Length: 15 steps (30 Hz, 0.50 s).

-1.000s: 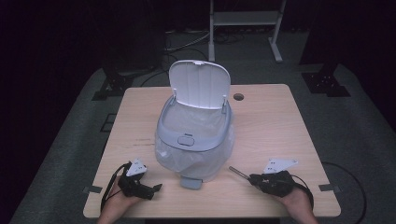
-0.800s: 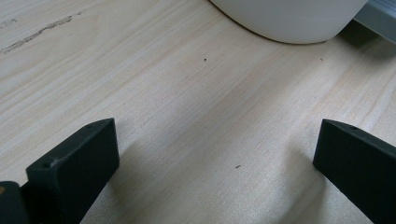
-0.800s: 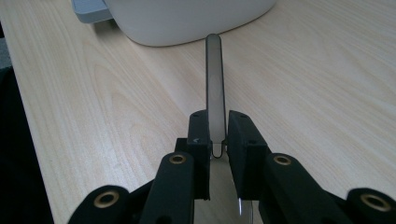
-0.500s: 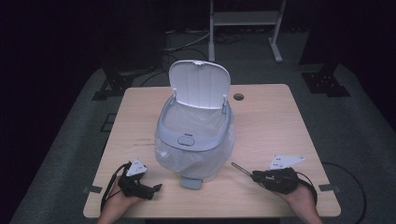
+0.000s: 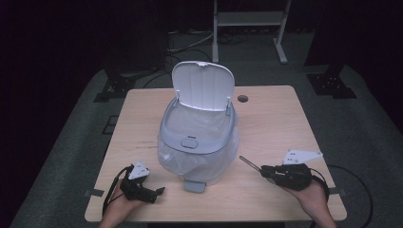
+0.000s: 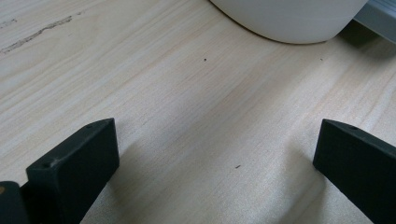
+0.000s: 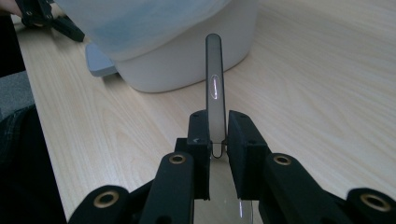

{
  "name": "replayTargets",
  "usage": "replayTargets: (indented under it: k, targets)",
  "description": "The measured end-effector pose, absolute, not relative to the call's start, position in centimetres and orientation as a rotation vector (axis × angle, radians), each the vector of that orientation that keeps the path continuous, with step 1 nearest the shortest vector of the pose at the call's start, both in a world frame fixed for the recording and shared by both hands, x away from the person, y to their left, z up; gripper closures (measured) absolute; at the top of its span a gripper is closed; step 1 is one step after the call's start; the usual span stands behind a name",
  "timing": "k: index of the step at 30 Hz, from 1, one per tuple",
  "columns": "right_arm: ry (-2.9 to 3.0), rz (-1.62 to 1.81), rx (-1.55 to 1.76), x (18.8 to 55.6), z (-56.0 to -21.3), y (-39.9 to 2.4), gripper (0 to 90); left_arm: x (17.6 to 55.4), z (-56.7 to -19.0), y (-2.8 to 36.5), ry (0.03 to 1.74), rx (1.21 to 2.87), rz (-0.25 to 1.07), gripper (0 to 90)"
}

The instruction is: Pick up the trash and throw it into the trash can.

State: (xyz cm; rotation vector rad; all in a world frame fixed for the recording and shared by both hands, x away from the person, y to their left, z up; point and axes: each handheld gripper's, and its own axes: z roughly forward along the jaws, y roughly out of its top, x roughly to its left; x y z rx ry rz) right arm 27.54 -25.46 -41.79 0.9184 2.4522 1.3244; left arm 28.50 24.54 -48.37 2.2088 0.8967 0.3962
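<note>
A pale grey pedal bin (image 5: 197, 137) stands mid-table with its lid (image 5: 203, 86) tipped up and a clear bag liner hanging over the rim. Its foot pedal (image 5: 194, 186) faces the front edge. My left gripper (image 5: 159, 191) rests on the table left of the pedal, jaws wide apart over bare wood (image 6: 215, 163); the bin's white base (image 6: 289, 18) lies ahead of it. My right gripper (image 5: 265, 172) is shut on a thin flat grey strip (image 7: 214, 84) that points toward the bin (image 7: 187, 60). The strip's tip (image 5: 246, 161) stays short of the bin wall.
The wooden table (image 5: 285, 123) has a round cable hole (image 5: 243, 99) behind the bin. A black cable (image 5: 356, 190) loops off the right edge. A white metal frame (image 5: 247, 19) stands on the dark floor beyond the table.
My right gripper, with the strip in it, has drifted slightly to the right and away from the front edge. The left gripper and the bin have stayed put.
</note>
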Motion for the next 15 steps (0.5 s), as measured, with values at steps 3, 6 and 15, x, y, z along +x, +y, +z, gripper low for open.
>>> replayTargets:
  k: [3,6,15]
  targets:
    - [2.444,1.331,0.911,27.5,-41.3,-25.7,78.8,28.5,-48.4,24.5,0.895,2.209,0.398,0.0]
    - [2.434,1.338,0.909,27.6,-40.9,-25.9,78.9,28.5,-48.4,24.5,0.899,2.207,0.396,0.0]
    - [2.400,1.386,0.896,27.8,-39.2,-26.5,78.9,28.5,-48.4,24.6,0.896,2.211,0.395,0.0]
